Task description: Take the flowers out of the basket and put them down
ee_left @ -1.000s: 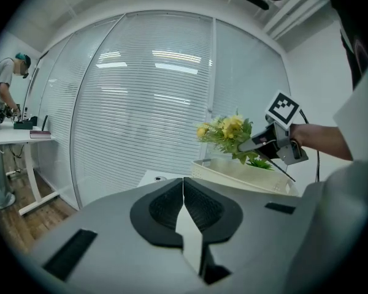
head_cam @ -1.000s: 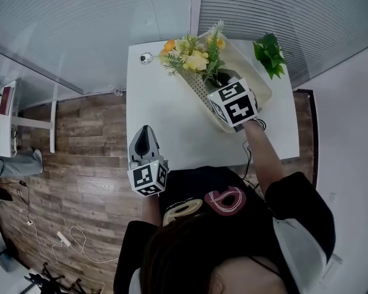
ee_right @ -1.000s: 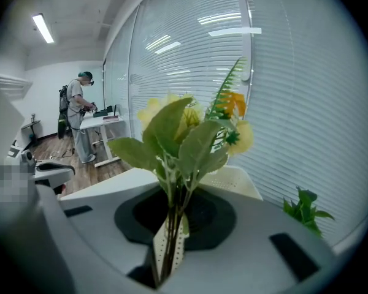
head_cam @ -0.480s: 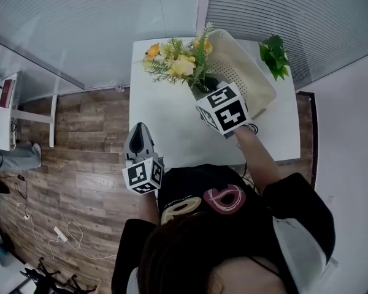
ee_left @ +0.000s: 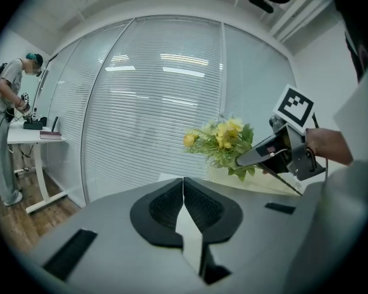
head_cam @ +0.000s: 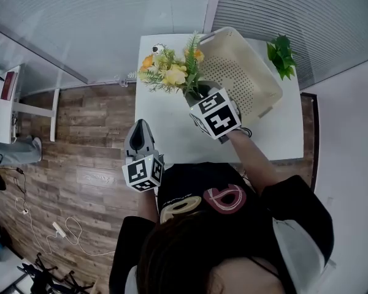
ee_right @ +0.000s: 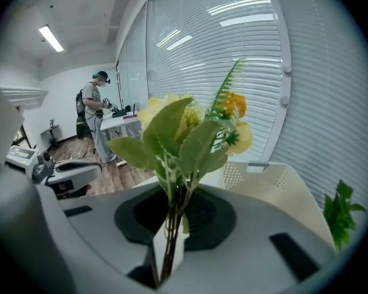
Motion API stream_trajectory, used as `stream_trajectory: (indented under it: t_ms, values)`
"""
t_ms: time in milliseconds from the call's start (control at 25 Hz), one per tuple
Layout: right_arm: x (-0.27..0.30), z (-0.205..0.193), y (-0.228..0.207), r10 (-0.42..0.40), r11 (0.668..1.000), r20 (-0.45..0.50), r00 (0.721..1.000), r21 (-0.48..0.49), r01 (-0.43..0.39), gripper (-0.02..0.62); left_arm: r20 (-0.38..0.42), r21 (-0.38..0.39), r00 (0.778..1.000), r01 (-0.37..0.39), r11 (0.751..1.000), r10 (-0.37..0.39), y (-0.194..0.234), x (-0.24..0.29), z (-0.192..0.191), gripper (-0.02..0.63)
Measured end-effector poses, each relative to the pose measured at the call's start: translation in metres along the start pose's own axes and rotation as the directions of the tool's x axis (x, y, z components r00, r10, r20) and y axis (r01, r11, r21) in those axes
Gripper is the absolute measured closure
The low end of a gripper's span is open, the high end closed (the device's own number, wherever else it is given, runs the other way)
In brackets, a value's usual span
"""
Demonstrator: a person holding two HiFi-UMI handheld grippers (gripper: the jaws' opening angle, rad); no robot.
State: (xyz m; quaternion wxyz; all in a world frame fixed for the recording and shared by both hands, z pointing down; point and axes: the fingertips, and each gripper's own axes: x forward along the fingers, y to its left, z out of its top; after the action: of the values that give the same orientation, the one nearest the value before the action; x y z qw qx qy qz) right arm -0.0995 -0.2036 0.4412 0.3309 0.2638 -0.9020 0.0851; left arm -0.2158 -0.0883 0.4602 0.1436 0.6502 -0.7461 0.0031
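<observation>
A bouquet of yellow and orange flowers [head_cam: 168, 73] with green leaves hangs in the air over the white table [head_cam: 172, 127], just left of the cream perforated basket [head_cam: 267, 81]. My right gripper [head_cam: 196, 95] is shut on its stems [ee_right: 170, 225], and the blooms [ee_right: 190, 124] stand up in front of the camera. The basket [ee_right: 276, 179] lies behind them on the right and looks empty. Off the table's front left corner, my left gripper [head_cam: 141, 126] has its jaws shut [ee_left: 184, 192] on nothing. From there the bouquet [ee_left: 224, 136] shows to the right.
A small green plant [head_cam: 282, 54] stands at the table's far right corner beside the basket. A small round object [head_cam: 158, 48] lies at the far left corner. Slatted blinds back the table. Wood floor [head_cam: 80, 139] and a desk with a person [ee_right: 98, 112] are to the left.
My right gripper has carried the bouquet leftward, from over the basket's left rim to over the table beside it. The left gripper has stayed where it was.
</observation>
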Motion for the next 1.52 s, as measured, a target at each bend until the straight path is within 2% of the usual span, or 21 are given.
stream_trajectory:
  t_ms: [640,880,1120,1520]
  values:
    - [0.032,-0.052,0.035,-0.019,0.998,-0.085,0.996,0.054,0.024,0.54,-0.007,0.02,0.999,0.042,0.999,-0.042,0.025,-0.009,-0.002,0.588]
    - [0.041,-0.074,0.041,-0.038,0.995,-0.108,0.993,0.091,0.048,0.54,-0.031,0.036,0.995,0.095,0.995,-0.094,0.02,-0.006,-0.009,0.588]
    - [0.049,-0.085,0.044,-0.047,0.996,-0.124,0.991,0.071,0.056,0.54,-0.037,0.043,0.989,0.141,0.989,-0.14,0.007,-0.003,-0.015,0.588]
    - [0.074,-0.115,0.054,-0.025,0.997,-0.19,0.981,0.073,0.04,0.54,-0.051,0.048,0.991,0.129,0.991,-0.127,0.012,-0.001,-0.022,0.588]
